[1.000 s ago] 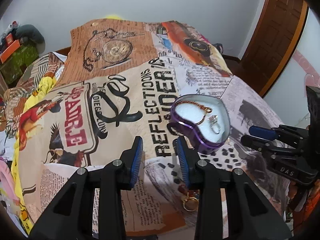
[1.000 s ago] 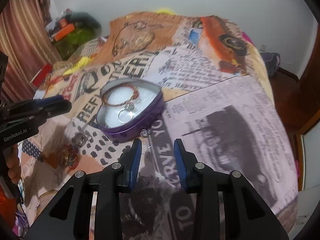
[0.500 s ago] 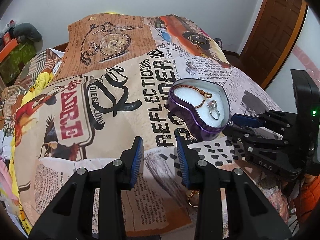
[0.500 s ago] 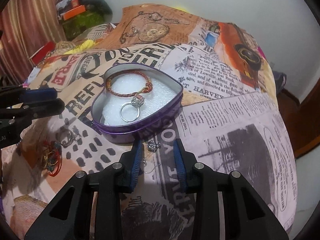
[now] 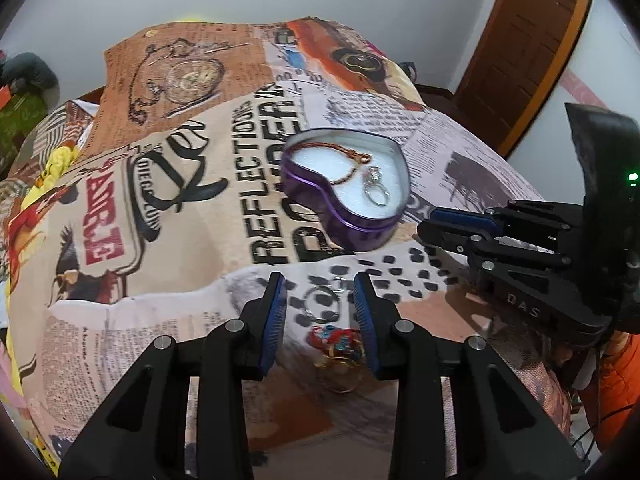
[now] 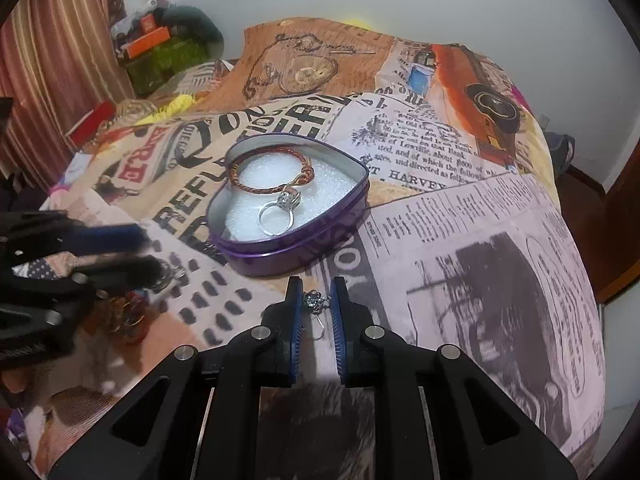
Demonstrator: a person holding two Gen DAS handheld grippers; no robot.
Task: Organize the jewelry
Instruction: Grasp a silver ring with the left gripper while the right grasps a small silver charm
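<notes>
Purple tin (image 6: 297, 249) holding bracelet (image 6: 269, 173) and ring (image 6: 276, 216), right gripper (image 6: 316, 300) parted around earring (image 6: 315, 301) at 6 o'clock, left gripper (image 5: 320, 294) open over ring pile (image 5: 322, 304).

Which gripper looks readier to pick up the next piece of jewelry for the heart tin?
The right gripper: its open fingers already straddle the small silver earring beside the heart tin. The left gripper only hovers open above a ring.
</notes>
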